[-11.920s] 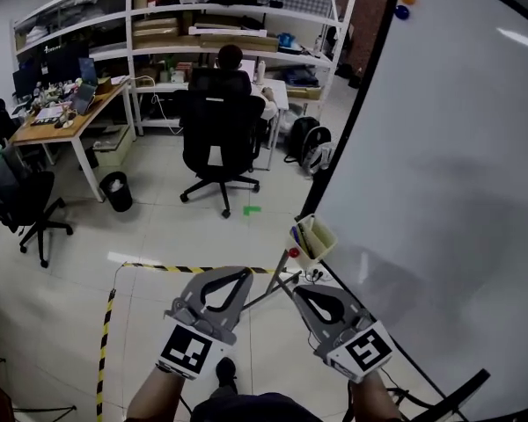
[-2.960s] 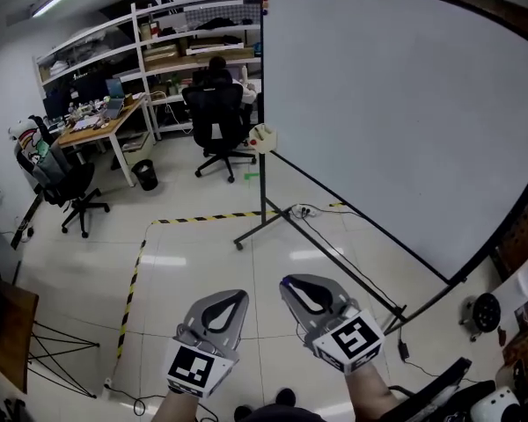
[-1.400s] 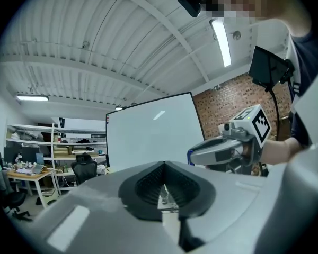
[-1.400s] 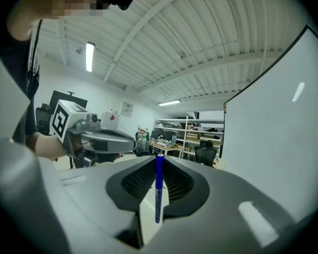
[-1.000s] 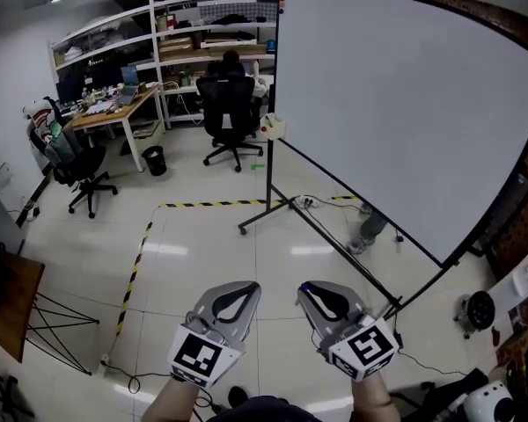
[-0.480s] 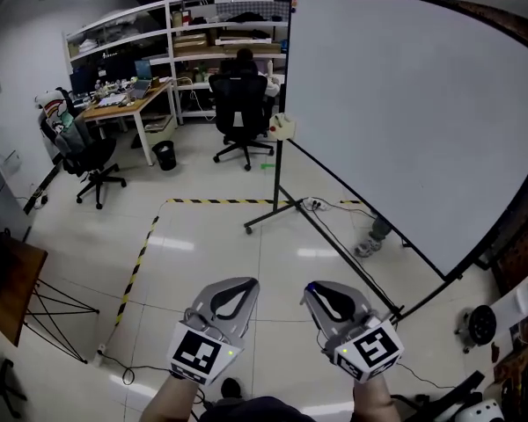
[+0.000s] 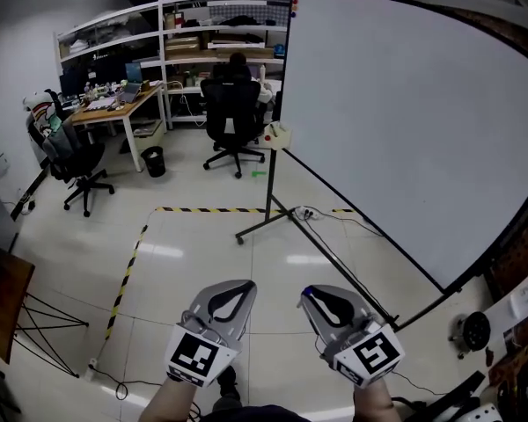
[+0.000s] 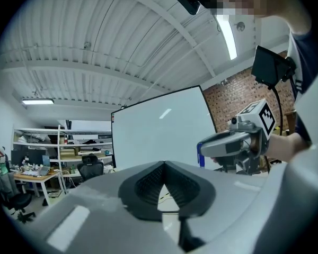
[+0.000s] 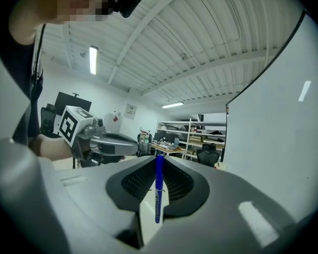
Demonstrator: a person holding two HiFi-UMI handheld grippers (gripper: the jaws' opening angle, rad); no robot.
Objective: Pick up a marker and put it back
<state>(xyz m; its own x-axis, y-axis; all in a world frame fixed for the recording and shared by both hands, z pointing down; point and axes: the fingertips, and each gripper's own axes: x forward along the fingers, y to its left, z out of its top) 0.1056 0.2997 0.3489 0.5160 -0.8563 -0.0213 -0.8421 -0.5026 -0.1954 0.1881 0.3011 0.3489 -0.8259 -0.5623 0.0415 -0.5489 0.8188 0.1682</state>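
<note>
Whiteboard [image 7: 405, 121] farther; slim blue marker [image 9: 158, 189]

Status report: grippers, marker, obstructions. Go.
Left gripper shut, empty. Right gripper shut on blue marker, upright between jaws. Holder on whiteboard stand far ahead; only its legs near the path.

Tally's in: two grippers, one marker!
That's the left gripper [image 7: 239, 287] and the right gripper [image 7: 310, 294]; one blue marker [image 9: 159, 187]; one whiteboard [image 7: 405, 121] at two o'clock; two office chairs, a twelve-o'clock chair [image 7: 233, 117] and a ten-o'clock chair [image 7: 70, 158]; one desk [image 7: 114, 105], one bin [image 7: 154, 159], one seated person [image 7: 238, 60].
</note>
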